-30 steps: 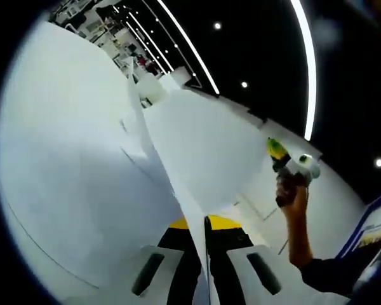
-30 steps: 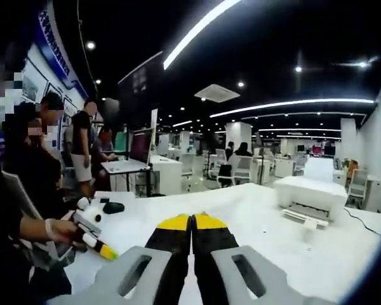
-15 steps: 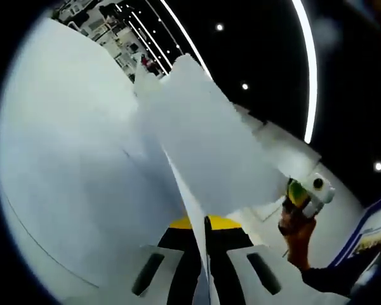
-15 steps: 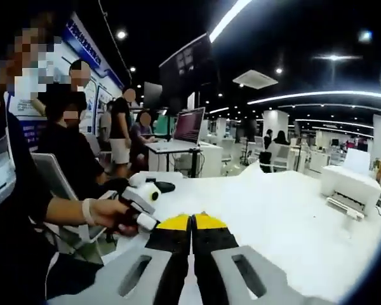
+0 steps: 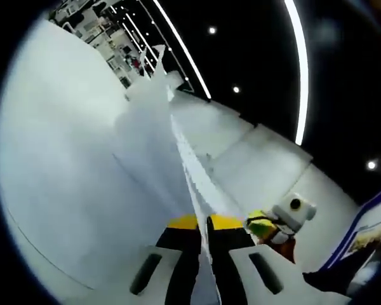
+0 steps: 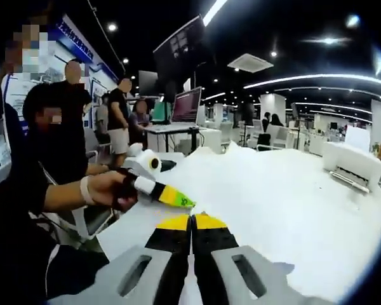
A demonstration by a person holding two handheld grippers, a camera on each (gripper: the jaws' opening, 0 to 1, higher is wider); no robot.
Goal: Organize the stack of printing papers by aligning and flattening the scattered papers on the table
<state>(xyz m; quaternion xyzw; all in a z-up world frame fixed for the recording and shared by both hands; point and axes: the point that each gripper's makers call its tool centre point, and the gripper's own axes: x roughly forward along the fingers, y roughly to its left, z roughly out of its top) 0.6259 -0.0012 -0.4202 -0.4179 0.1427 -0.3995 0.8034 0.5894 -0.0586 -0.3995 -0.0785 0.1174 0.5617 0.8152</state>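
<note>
1. In my left gripper view, my left gripper (image 5: 203, 222), black jaws with yellow tips, is clamped on the edge of a stack of white printing papers (image 5: 190, 165); the sheets run edge-on up from between the tips, lifted over the white table (image 5: 63, 165).
2. My right gripper (image 5: 261, 227) shows just beside those tips, held in a hand.
3. In my right gripper view, the right gripper (image 6: 192, 221) has its jaws pressed together with nothing between them, above the table (image 6: 292, 197).
4. The left gripper (image 6: 168, 196) comes in from the left, its yellow-green tip near my right jaws.
5. A white printer (image 6: 355, 164) sits at the far right; people stand behind.
</note>
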